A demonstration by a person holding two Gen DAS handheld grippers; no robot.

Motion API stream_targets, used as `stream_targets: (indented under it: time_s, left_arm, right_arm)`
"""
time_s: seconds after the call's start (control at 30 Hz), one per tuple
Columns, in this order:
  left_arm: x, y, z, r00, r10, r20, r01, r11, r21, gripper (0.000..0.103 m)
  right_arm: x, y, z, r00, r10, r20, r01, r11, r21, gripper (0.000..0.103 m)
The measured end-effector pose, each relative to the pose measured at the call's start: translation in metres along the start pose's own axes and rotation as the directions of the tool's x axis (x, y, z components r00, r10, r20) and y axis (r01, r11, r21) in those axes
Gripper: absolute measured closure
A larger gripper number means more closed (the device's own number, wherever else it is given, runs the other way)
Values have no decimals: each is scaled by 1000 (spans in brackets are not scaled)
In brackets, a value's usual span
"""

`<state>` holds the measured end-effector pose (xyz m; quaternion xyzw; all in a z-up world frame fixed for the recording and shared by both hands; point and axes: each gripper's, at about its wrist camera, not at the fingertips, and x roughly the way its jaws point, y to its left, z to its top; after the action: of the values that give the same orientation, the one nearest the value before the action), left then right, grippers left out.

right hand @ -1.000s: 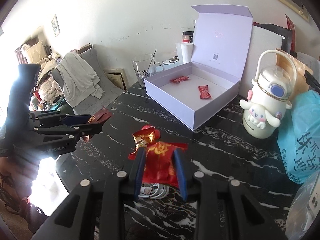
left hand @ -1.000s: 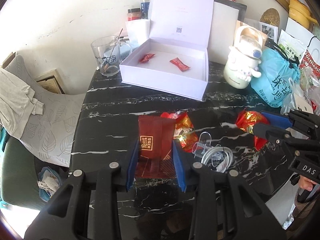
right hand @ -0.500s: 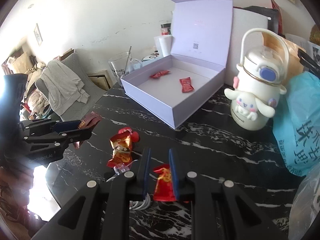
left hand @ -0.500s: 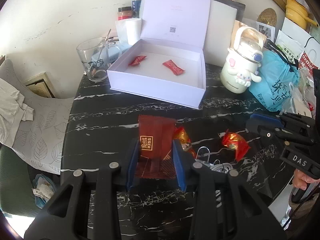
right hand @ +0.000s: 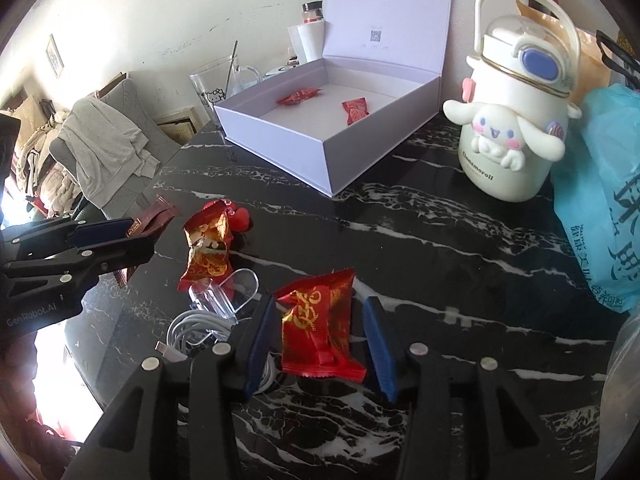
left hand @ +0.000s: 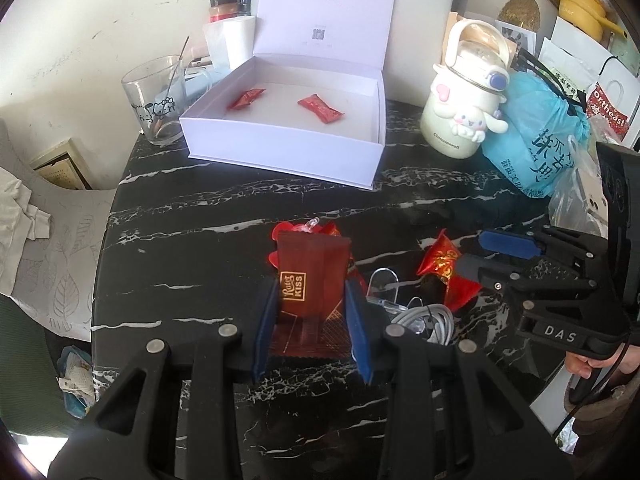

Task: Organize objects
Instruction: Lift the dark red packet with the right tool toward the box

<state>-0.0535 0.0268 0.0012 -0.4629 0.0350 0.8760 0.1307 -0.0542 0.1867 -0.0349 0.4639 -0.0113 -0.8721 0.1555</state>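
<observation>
My left gripper (left hand: 312,300) is shut on a dark red Ritter Kiss packet (left hand: 312,272), held just above the black marble table (left hand: 200,232); it also shows in the right wrist view as the left gripper (right hand: 132,236) with the packet (right hand: 156,216). My right gripper (right hand: 318,320) is low over the table and its jaws are opening. A red-and-gold snack packet (right hand: 316,328) lies between them, with a gap at each pad. An open lavender box (left hand: 280,152) at the back holds two red candies (left hand: 246,98) (left hand: 320,108).
Another red-gold packet (right hand: 208,244), a clear plastic clip (right hand: 224,292) and a coiled white cable (right hand: 192,328) lie between the grippers. A Cinnamoroll bottle (right hand: 512,128) and a blue bag (right hand: 608,200) stand at the right. A glass mug (left hand: 156,100) is by the table's left edge.
My right gripper sank toward the table with the red-gold packet, then its jaws parted and let the packet go. My left gripper drifted a little lower, still holding the dark packet.
</observation>
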Motion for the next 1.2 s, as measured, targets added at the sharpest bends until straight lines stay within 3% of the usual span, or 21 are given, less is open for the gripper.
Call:
stream_targets:
  time_s: [0.37, 0.4, 0.6, 0.97, 1.2]
  left_arm:
    - [5, 0, -8, 1000, 11, -25, -11, 1000, -6, 71]
    - [5, 0, -8, 1000, 9, -26, -9, 1000, -7, 71]
    - [6, 0, -10, 999, 14, -29, -15, 1000, -9, 71]
    - [-6, 2, -8, 1000, 19, -1, -19, 1000, -10, 71]
    - [-23, 5, 5, 997, 55, 56, -56, 998, 5, 71]
  right_arm:
    - [23, -2, -7, 998, -34, -58, 33, 999, -5, 58]
    - [23, -1, -8, 998, -35, -52, 34, 999, -16, 65]
    - [17, 2, -7, 999, -36, -41, 34, 999, -43, 74]
    - [-21, 13, 8, 999, -17, 46, 20, 997, -80, 75]
    - [-49, 25, 29, 993, -2, 114, 17, 991, -133, 75]
